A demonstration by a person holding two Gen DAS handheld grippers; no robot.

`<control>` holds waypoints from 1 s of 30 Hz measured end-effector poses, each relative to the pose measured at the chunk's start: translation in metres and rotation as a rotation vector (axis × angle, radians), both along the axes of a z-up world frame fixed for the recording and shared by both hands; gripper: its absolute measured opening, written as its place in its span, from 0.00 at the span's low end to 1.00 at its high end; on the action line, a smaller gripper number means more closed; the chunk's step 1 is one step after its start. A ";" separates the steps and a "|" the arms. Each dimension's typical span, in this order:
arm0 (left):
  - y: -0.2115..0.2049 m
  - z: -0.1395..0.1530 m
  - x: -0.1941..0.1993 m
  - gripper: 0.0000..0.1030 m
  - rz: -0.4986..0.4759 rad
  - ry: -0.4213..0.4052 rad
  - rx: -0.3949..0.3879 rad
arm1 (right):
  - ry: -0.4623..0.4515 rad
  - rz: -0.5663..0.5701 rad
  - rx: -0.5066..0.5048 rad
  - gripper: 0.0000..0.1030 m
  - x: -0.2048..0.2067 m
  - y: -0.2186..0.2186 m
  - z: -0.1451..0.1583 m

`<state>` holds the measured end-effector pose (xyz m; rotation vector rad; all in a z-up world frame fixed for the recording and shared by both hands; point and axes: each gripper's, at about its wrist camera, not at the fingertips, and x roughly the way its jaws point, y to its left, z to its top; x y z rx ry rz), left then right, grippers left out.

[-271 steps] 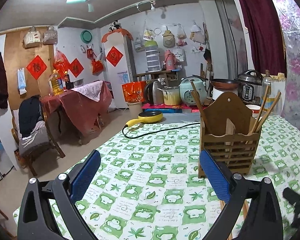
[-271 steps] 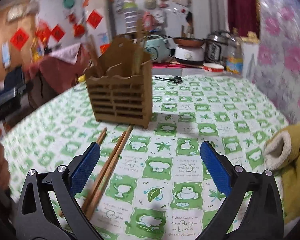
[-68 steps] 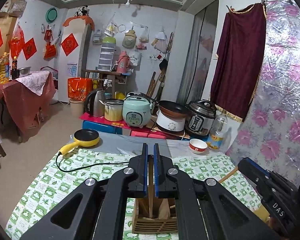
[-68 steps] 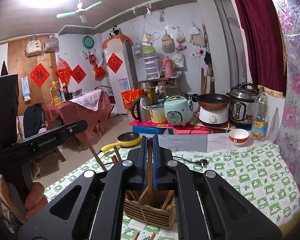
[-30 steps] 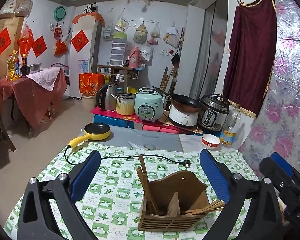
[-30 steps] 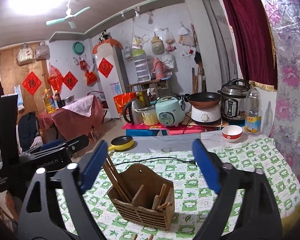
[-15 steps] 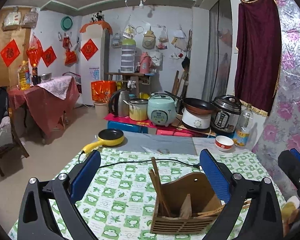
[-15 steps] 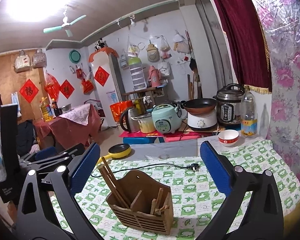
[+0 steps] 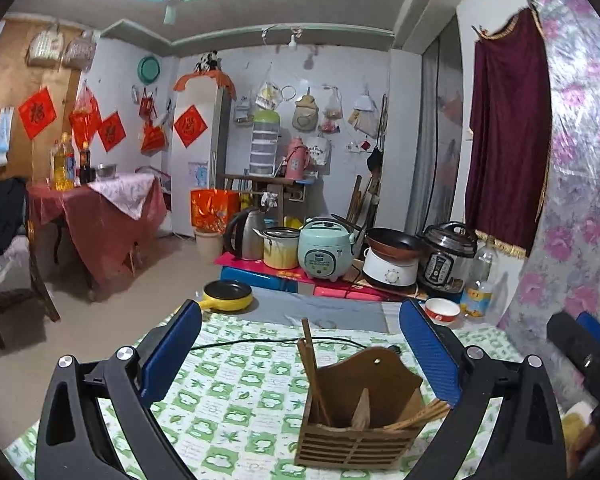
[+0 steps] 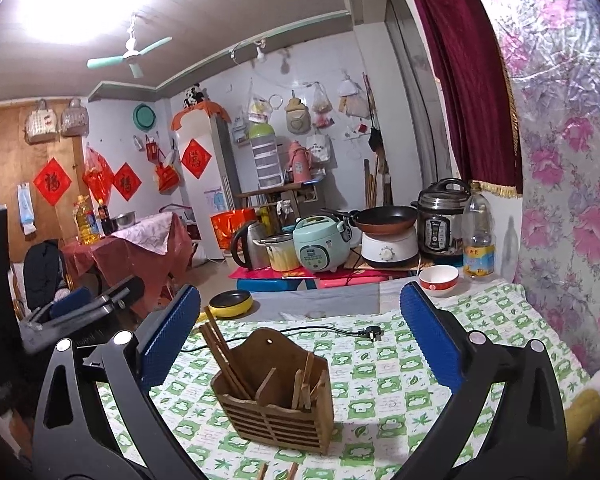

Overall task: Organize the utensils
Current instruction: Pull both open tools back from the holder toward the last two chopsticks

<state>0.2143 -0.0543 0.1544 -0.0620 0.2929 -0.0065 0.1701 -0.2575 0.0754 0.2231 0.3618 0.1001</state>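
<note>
My left gripper [image 9: 300,354] has its jaws spread wide with nothing between the blue pads; it hangs above the counter [image 9: 220,396], which wears a green-and-white checked cloth. My right gripper [image 10: 300,338] is just as wide; its jaws have just been opening and nothing is clamped in them. The wooden holder [image 9: 358,412] stands upright on the cloth in front of both grippers, touched by neither. In its left compartment a pair of chopsticks [image 9: 314,368] leans up and to the left, past the rim. More wooden sticks [image 9: 418,418] lie slanted in its right compartment, poking over the side wall. From the right wrist view I see two stick ends [image 10: 278,473] on the cloth just in front of the holder, at the bottom edge. A black power cord [image 10: 332,331] runs across the cloth behind the holder.
</note>
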 end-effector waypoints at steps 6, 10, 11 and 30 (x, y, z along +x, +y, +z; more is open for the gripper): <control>-0.001 -0.039 -0.032 0.94 0.056 -0.042 0.108 | 0.011 0.014 -0.010 0.94 -0.019 0.008 -0.017; 0.009 -0.079 -0.039 0.95 0.074 0.032 0.141 | 0.040 0.005 -0.081 0.94 -0.039 0.012 -0.059; 0.012 -0.088 -0.037 0.95 0.080 0.069 0.141 | 0.072 0.015 -0.108 0.94 -0.042 0.014 -0.076; 0.029 -0.121 -0.040 0.95 0.150 0.188 0.144 | 0.283 0.112 -0.130 0.94 -0.061 0.023 -0.136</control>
